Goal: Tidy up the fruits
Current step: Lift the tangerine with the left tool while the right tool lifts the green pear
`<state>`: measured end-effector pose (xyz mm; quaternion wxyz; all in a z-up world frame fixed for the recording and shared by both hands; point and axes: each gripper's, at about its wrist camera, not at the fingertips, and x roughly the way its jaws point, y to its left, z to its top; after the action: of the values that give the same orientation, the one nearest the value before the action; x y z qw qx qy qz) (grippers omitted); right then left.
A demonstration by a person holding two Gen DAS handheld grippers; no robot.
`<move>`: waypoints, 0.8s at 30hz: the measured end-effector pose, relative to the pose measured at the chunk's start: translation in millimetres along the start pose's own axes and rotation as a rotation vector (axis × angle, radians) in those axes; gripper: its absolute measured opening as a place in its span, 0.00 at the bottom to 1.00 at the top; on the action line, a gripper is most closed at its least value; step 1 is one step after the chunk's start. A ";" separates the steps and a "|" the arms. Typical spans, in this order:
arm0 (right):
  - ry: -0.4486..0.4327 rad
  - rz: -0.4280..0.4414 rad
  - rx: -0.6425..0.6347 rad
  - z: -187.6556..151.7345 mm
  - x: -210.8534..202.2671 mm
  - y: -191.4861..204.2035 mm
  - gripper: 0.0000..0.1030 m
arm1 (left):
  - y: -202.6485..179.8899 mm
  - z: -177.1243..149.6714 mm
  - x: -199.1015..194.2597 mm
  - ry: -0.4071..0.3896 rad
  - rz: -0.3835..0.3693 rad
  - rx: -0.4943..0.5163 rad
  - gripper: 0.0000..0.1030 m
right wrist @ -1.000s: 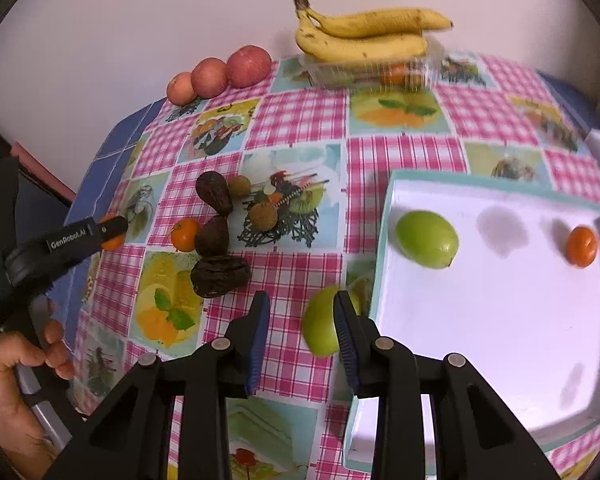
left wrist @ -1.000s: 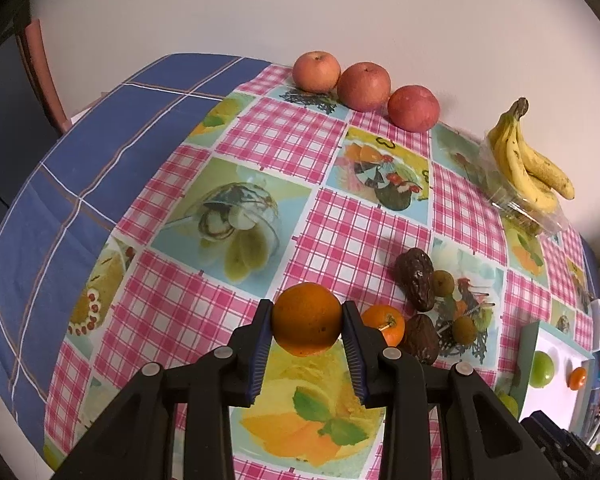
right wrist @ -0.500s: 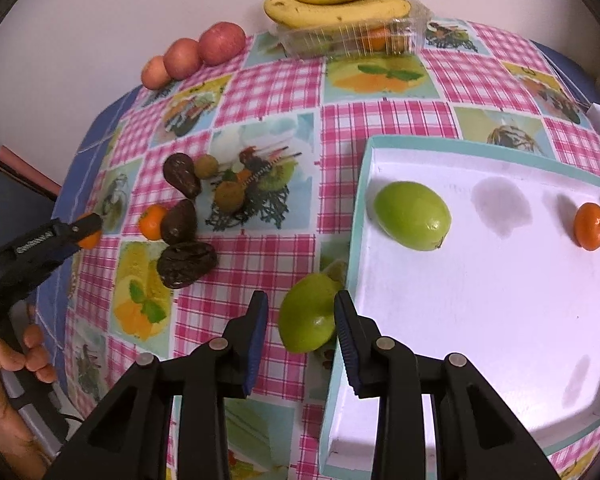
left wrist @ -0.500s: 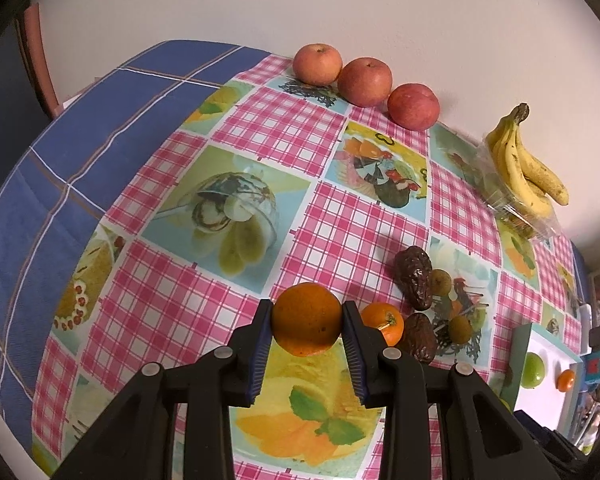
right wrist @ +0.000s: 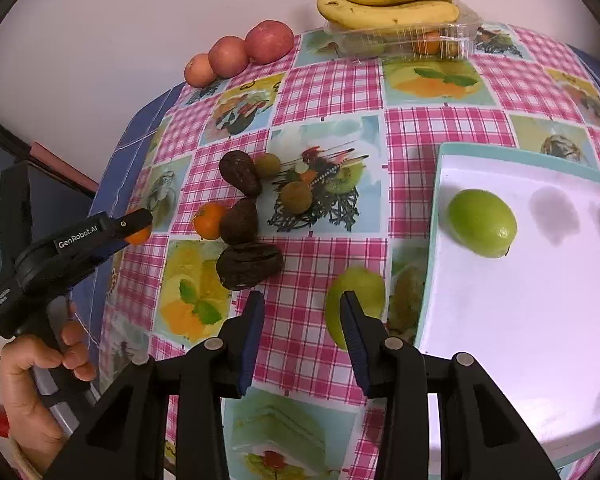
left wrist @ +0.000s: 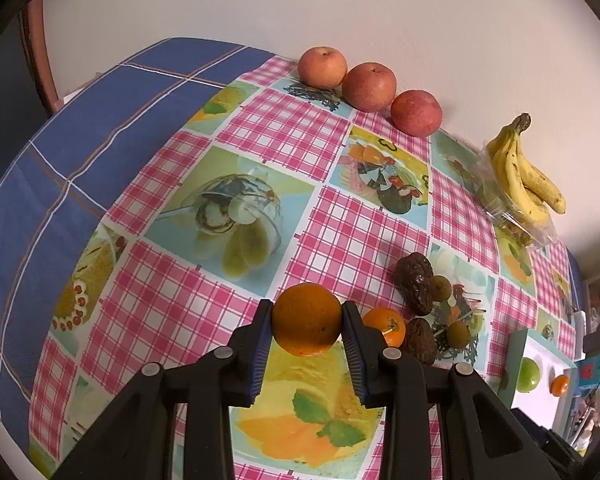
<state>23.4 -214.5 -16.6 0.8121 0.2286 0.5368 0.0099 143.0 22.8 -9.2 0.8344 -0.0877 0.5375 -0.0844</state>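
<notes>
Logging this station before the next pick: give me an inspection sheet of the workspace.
Surface: table under a pink checked fruit-print cloth.
Job's things: orange held above the cloth; white tray holds a green fruit; second green fruit on the cloth beside the tray.
Clutter: three apples, bananas on a clear plastic box, dark fruits, a small orange.
Grippers: left gripper shut on the orange; right gripper open, empty.
Cables: nothing seen.
Surroundings: pale wall.
</notes>
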 end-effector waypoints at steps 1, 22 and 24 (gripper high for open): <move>-0.007 -0.019 -0.005 0.1 -0.8 0.5 0.40 | -0.1 -0.1 0.2 0.000 0.000 0.000 0.35; 0.031 -0.063 0.012 4.4 39.3 -0.7 0.40 | 6.9 -0.7 7.3 0.014 0.027 -0.015 0.35; 0.028 -0.067 0.008 3.6 39.8 0.3 0.40 | 6.4 -1.5 8.0 0.016 0.032 -0.013 0.35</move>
<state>43.4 -205.2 -49.9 0.8036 0.2135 0.5554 -0.0162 145.2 27.0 -18.4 0.8308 -0.0836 0.5460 -0.0682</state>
